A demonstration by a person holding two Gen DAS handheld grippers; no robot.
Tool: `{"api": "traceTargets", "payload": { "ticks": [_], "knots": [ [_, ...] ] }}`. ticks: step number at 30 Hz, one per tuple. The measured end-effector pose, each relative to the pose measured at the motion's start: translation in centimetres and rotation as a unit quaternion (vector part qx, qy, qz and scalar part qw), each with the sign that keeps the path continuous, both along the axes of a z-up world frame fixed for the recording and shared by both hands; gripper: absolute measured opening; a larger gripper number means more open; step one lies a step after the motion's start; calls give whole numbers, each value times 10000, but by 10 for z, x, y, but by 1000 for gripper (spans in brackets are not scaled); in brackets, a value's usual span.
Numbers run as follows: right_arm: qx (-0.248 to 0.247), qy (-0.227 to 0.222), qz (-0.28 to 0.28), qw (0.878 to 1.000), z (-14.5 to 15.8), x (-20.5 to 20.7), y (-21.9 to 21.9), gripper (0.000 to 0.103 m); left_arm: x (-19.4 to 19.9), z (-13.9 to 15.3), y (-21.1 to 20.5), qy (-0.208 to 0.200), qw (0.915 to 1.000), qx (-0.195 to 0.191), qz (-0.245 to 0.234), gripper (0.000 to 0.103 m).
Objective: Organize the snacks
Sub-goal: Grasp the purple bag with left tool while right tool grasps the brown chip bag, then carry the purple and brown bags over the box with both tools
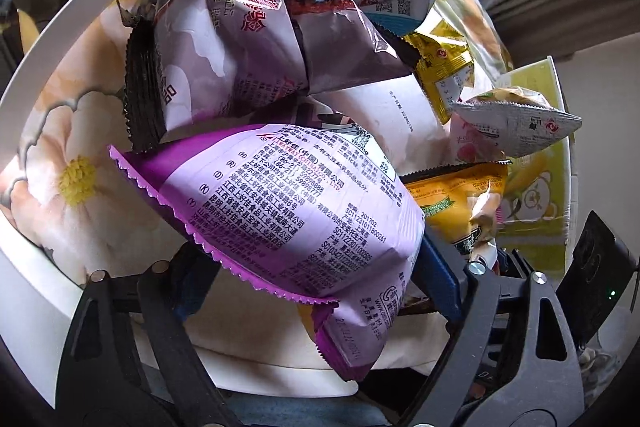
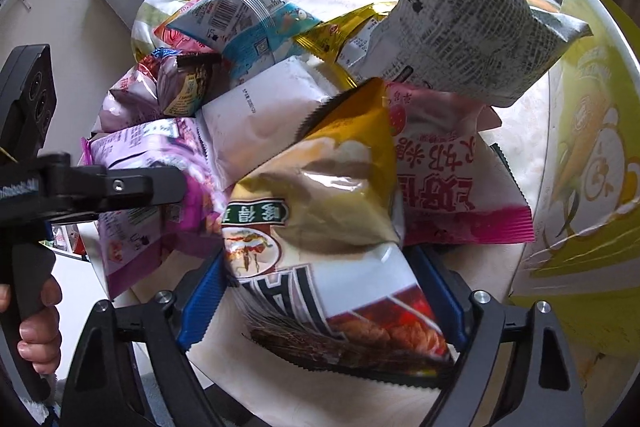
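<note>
Snacks lie heaped before us: our left gripper (image 1: 316, 291) straddles the purple packet (image 1: 288, 211), its pads' contact hidden, so we cannot tell whether it grips, while our right gripper (image 2: 320, 291) has the yellow-and-white packet (image 2: 328, 227) between its blue pads (image 2: 202, 301), both touching its sides. The pile rests on a floral bedspread (image 1: 68, 163) beside a white curved rim (image 1: 92, 7). A pink packet (image 2: 456, 183), a grey packet (image 2: 464, 27) and a yellow cartoon-printed box (image 2: 588, 163) crowd the right edge.
</note>
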State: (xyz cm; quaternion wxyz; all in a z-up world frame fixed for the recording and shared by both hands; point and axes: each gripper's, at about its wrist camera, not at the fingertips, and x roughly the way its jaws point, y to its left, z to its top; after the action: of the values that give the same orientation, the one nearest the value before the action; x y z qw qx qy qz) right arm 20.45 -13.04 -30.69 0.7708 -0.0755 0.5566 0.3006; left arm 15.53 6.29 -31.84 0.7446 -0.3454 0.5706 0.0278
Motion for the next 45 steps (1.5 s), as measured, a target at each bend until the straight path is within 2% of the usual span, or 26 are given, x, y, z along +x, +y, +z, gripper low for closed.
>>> {"api": "traceTargets", "payload": {
  "ticks": [2, 4, 8, 18, 25, 31, 37, 40, 45],
  "knots": [
    [15, 10, 11, 10000, 0, 1, -1, 87, 0, 1, -1, -21, 10000, 23, -28, 74],
    [29, 22, 37, 10000, 0, 0, -2, 82, 0, 2, -4, -28, 9999, 59, -88, 64],
    [41, 11, 48, 10000, 0, -1, -1, 79, -1, 2, -7, -65, 9999, 19, -76, 56],
    [15, -186, -42, 9998, 10, -14, -7, 63, -15, 11, -5, -145, 9996, -4, -246, 53],
    [14, -382, -296, 9988, 30, -26, -12, 59, -24, 30, -5, -303, 9983, -53, -491, 53],
    [4, -634, -633, 9960, 59, -40, -23, 59, -29, 54, -6, -538, 9953, -168, -785, 53],
    [73, -928, -1173, 9887, 94, -48, -44, 59, -26, 87, -11, -1014, 9862, -318, -1269, 53],
    [68, -1072, -1583, 9815, 117, -50, -63, 59, -15, 107, -22, -1353, 9782, -455, -1509, 53],
    [108, -1453, -2049, 9679, 157, -50, -104, 59, 9, 146, -50, -1849, 9655, -457, -1777, 53]
  ]
}}
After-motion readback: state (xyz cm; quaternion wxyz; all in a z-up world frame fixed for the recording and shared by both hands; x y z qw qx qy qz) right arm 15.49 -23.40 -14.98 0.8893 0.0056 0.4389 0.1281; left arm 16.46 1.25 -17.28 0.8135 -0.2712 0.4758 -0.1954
